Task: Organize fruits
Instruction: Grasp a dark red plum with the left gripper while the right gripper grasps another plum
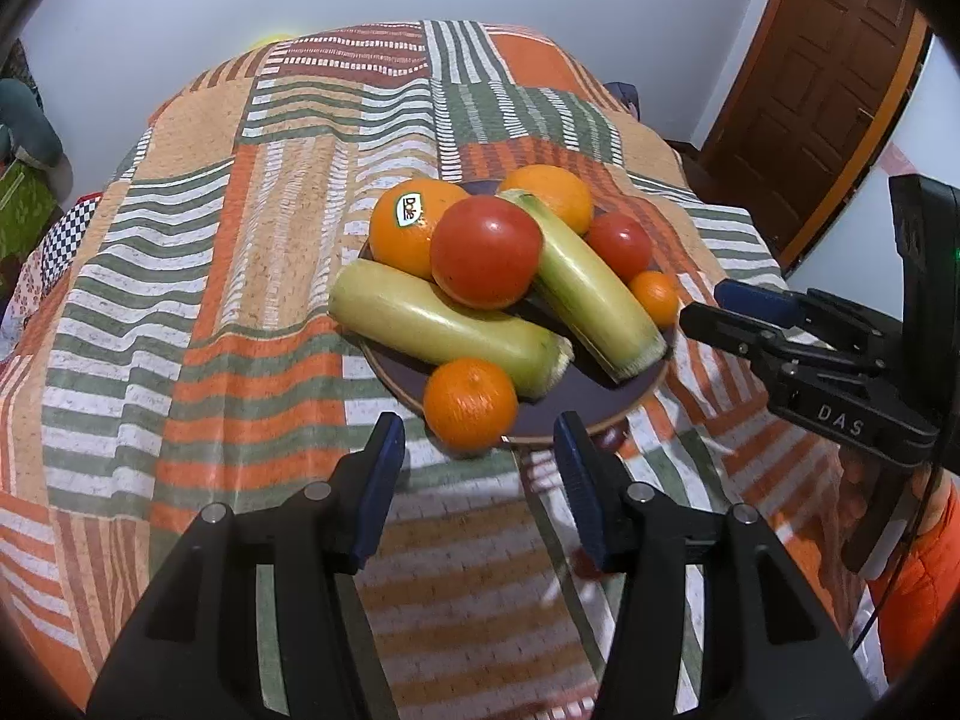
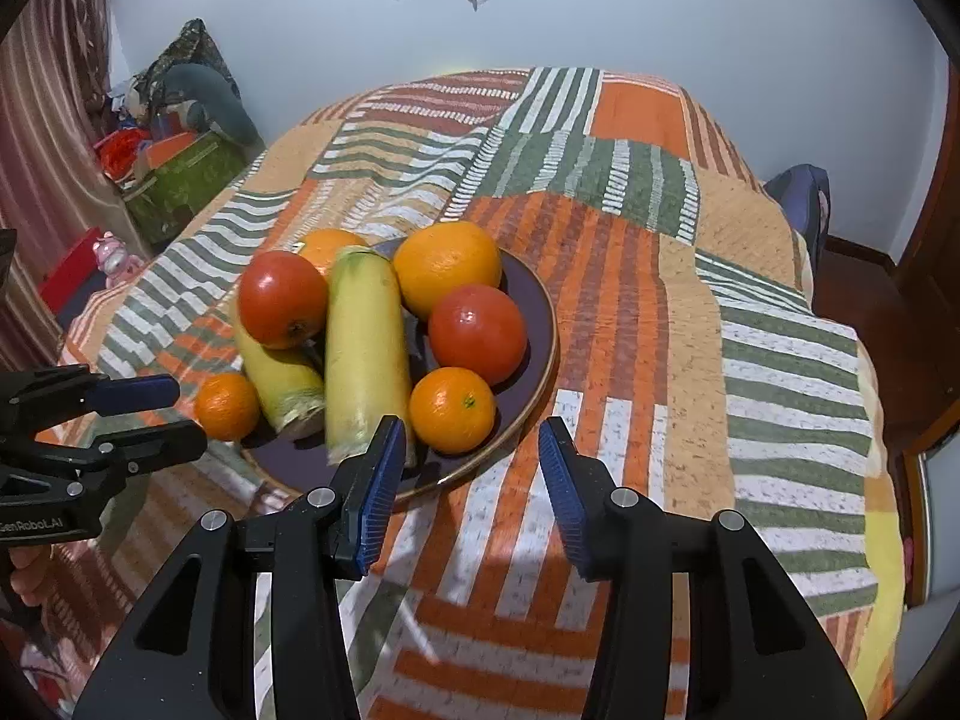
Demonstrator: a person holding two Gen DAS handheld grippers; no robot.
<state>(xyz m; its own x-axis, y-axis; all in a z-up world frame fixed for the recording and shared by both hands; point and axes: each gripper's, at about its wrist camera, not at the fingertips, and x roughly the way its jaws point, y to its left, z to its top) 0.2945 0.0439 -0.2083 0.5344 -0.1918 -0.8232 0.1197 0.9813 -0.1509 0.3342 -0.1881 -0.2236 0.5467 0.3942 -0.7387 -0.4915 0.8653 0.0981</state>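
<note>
A dark plate [image 1: 591, 405] [image 2: 534, 300] holds two pale green zucchini [image 1: 444, 327] [image 2: 363, 354], two red tomatoes [image 1: 485, 251] [image 2: 477, 333], and several oranges [image 1: 470, 403] [image 2: 452, 410]. One large orange carries a Dole sticker [image 1: 408, 210]. My left gripper [image 1: 477, 447] is open and empty just in front of the near orange. My right gripper [image 2: 471, 450] is open and empty at the plate's near rim; it also shows in the left wrist view [image 1: 708, 307]. The left gripper appears in the right wrist view [image 2: 186, 414] beside a small orange [image 2: 227, 407].
The plate sits on a table covered by a patchwork striped cloth [image 1: 240, 300] [image 2: 690, 360]. A wooden door [image 1: 822, 78] stands at the right. Boxes and clutter [image 2: 180, 168] lie left of the table. A dark chair back [image 2: 801, 204] stands behind the table's right edge.
</note>
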